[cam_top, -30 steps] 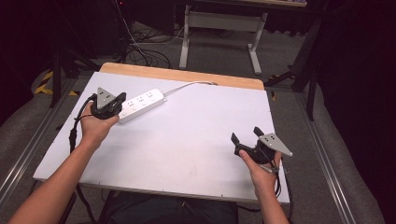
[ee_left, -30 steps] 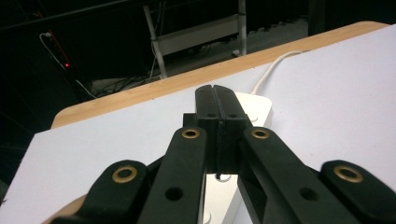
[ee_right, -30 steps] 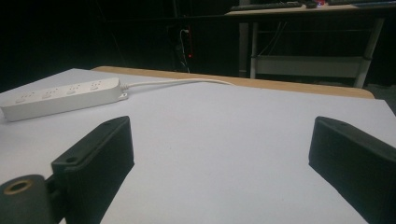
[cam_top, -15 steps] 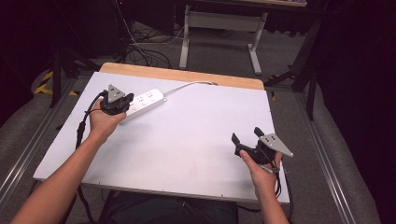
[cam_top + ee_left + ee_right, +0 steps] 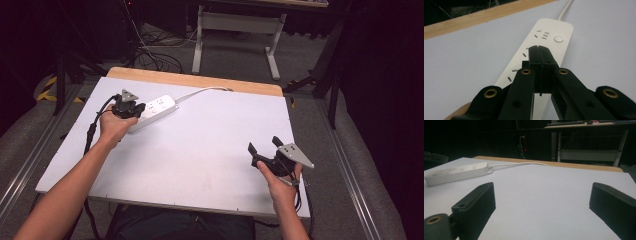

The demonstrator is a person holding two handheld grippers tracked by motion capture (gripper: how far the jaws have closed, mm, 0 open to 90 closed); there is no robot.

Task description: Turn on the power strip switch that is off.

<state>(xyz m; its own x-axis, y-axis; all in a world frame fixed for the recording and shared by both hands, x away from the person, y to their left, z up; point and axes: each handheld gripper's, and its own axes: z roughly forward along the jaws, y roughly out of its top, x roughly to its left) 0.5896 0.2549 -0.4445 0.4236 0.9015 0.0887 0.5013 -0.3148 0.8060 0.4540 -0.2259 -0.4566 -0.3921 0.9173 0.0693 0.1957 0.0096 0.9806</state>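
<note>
The white power strip [image 5: 152, 111] is long and flat, with rows of socket slots and a round button near its corded end, lying near the table's [image 5: 210, 150] far left edge. Over it the left gripper [image 5: 134, 107] is clenched with jaws pressed together on nothing. Well away from the strip, near the table's front right corner, the right gripper [image 5: 262, 145] is released, jaws wide apart.

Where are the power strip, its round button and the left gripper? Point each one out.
power strip [image 5: 159, 106]: high view, on its white top face.
round button [image 5: 558, 38]: left gripper view, on the button's centre.
left gripper [image 5: 540, 53]: left gripper view, where the closed jaws meet.
</note>
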